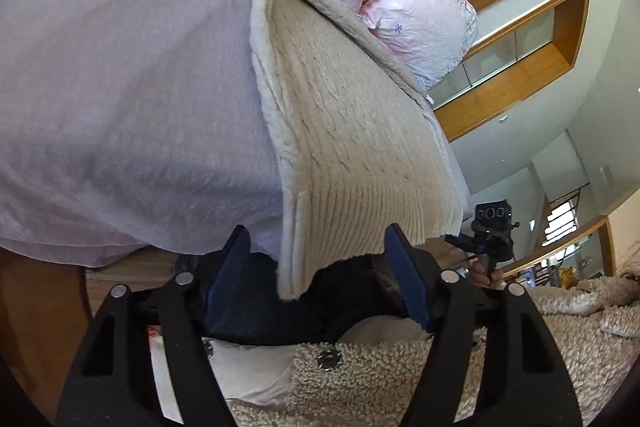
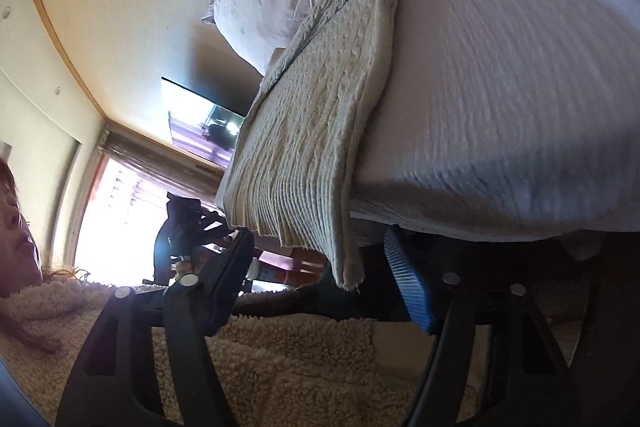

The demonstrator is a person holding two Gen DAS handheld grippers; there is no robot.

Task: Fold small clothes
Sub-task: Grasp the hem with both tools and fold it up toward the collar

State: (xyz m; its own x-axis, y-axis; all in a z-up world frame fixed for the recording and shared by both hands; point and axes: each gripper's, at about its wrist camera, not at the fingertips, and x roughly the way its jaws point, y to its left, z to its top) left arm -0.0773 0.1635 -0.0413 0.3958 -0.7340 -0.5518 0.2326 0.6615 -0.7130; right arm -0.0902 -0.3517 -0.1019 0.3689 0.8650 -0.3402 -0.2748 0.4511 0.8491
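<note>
A cream cable-knit sweater (image 1: 344, 131) lies on the bed, its ribbed hem hanging over the near edge. In the left wrist view my left gripper (image 1: 320, 275) is open, its blue-padded jaws spread either side of the hem's lower corner without closing on it. The sweater also shows in the right wrist view (image 2: 316, 115), where my right gripper (image 2: 320, 275) is open with the hanging hem corner between its spread jaws. Each view shows the other gripper beyond the hem: the right one (image 1: 490, 231) and the left one (image 2: 184, 223).
The bed carries a pale lilac sheet (image 1: 120, 87) and pink floral pillows (image 1: 420, 7) at the far end. The person's fleecy beige jacket (image 2: 300, 363) fills the bottom of both views. Wood-trimmed walls and a bright window (image 2: 116, 219) lie beyond.
</note>
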